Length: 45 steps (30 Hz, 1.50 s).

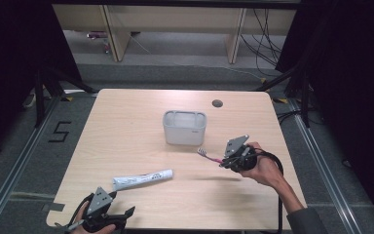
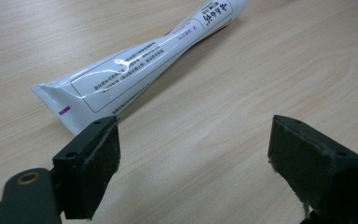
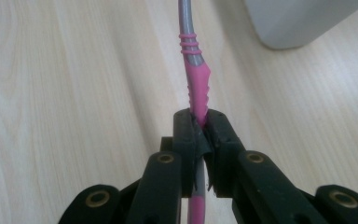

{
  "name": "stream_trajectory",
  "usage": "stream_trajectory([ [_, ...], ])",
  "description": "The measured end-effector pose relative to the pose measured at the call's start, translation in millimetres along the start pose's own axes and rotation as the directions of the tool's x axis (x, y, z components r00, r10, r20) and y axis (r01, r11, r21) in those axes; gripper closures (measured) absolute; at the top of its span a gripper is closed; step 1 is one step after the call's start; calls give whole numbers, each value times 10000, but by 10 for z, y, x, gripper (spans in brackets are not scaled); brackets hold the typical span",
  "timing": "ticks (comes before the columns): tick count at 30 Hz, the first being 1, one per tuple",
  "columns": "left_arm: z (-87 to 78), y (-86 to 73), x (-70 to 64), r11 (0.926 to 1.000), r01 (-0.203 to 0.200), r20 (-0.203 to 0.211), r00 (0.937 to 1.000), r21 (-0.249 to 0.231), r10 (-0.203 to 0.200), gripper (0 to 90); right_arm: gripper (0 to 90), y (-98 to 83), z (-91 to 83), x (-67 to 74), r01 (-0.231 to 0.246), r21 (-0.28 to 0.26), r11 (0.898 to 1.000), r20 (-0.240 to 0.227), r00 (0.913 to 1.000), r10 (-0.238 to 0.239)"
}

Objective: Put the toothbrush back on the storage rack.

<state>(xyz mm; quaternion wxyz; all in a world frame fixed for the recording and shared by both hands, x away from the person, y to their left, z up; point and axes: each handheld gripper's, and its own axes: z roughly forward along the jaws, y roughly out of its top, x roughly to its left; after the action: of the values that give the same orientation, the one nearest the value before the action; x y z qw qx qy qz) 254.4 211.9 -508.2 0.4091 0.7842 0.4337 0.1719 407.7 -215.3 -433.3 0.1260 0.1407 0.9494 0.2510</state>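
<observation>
A pink and grey toothbrush [image 1: 208, 155] is held just above the table, its head pointing toward the white basket [image 1: 184, 127]. My right gripper [image 1: 225, 162] is shut on its handle; in the right gripper view the jaws pinch the pink grip of the toothbrush [image 3: 196, 88]. A white toothpaste tube [image 1: 142, 180] lies flat on the table left of centre. My left gripper [image 1: 121, 214] stands open near the table's front edge, close behind the crimped end of the tube [image 2: 121, 79], touching nothing. Its left pad [image 2: 93, 163] sits just short of the tube.
The white basket's corner [image 3: 298, 21] is close beyond the toothbrush. A round cable hole [image 1: 217, 103] is in the table's far right part. Black curtains and stands flank the table [image 1: 126, 126], with floor rails on both sides.
</observation>
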Motion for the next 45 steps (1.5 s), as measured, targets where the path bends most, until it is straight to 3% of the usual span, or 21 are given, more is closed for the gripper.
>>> stream_trajectory([
  [6, 0, -1, 2, 10000, -10, 1, 10000, -70, 10, 163, 835, -1, -62, 4, -831, -796, 9934, 153, 9963, 846],
  [7, -1, 0, 3, 10000, 11, 4, 10000, -63, -11, 163, 835, 7, -67, -9, -737, -1040, 9918, 206, 9969, 762],
  [14, -5, 1, 0, 10000, -38, 3, 10000, -5, 38, 163, 835, 40, -135, -47, -1239, -2252, 9664, 338, 9903, 1349],
  [17, -2, 1, 4, 10000, 2, 1, 10000, -64, -2, 163, 835, 61, -157, -86, -1730, -3115, 9344, 382, 9802, 1942],
  [18, -3, 2, 3, 10000, -9, 3, 10000, -60, 9, 163, 835, 61, -157, -86, -1730, -3115, 9344, 382, 9802, 1942],
  [21, -3, -1, 4, 10000, -55, 7, 10000, -53, 55, 163, 835, 79, -179, -128, -2109, -3751, 9027, 482, 9680, 2462],
  [22, -2, -1, 4, 10000, 2, 3, 10000, -58, -2, 163, 835, 79, -179, -128, -2109, -3751, 9027, 482, 9680, 2462],
  [23, -3, 0, 6, 10000, -8, 10, 10000, -69, 8, 163, 835, 82, -182, -145, -2144, -3918, 8947, 491, 9662, 2530],
  [27, -3, -1, 4, 10000, -2, 7, 10000, -68, 2, 163, 835, 96, -187, -203, -2663, -4503, 8522, 426, 9470, 3184],
  [28, -5, 1, 5, 10000, -11, 8, 10000, -64, 11, 163, 835, 96, -187, -203, -2663, -4503, 8522, 426, 9470, 3184],
  [30, -1, -1, 4, 9999, -3, 33, 10000, -106, 4, 163, 835, 104, -181, -217, -2876, -4694, 8348, 411, 9373, 3460],
  [31, -5, -1, 2, 10000, -5, 8, 10000, -61, 5, 163, 835, 106, -181, -238, -2866, -4714, 8341, 387, 9381, 3442],
  [32, -4, -1, 4, 10000, -7, 9, 10000, -73, 8, 163, 835, 116, -168, -236, -3042, -4850, 8199, 341, 9302, 3654],
  [36, -3, -1, 1, 10000, 4, 22, 10000, -67, -4, 163, 835, 145, -185, -276, -3258, -4933, 8065, 272, 9210, 3887],
  [37, -3, -1, 2, 10000, 7, 22, 10000, -76, -7, 163, 835, 165, -173, -296, -3450, -5168, 7835, 146, 9115, 4110],
  [39, -7, 2, 3, 10000, 6, -1, 10000, -65, -6, 163, 835, 170, -188, -313, -3505, -5017, 7908, 146, 9107, 4129],
  [40, -6, 2, 2, 10000, 6, 1, 10000, -61, -6, 163, 835, 183, -184, -316, -3614, -5092, 7811, 160, 9034, 4284],
  [41, -5, 1, 3, 10000, 3, 31, 10000, -63, -3, 163, 835, 195, -187, -338, -3593, -5080, 7828, 25, 9082, 4185],
  [42, -1, -1, 3, 9999, 12, 51, 10000, -106, -11, 163, 835, 210, -196, -341, -3729, -5091, 7758, 14, 9009, 4340],
  [44, -1, 1, 4, 9999, 9, 66, 10000, -105, -8, 163, 835, 244, -209, -363, -3789, -5186, 7665, 13, 8961, 4438],
  [45, -1, 1, 3, 9999, 12, 67, 10000, -108, -11, 163, 835, 262, -206, -370, -3894, -5358, 7492, -110, 8904, 4550],
])
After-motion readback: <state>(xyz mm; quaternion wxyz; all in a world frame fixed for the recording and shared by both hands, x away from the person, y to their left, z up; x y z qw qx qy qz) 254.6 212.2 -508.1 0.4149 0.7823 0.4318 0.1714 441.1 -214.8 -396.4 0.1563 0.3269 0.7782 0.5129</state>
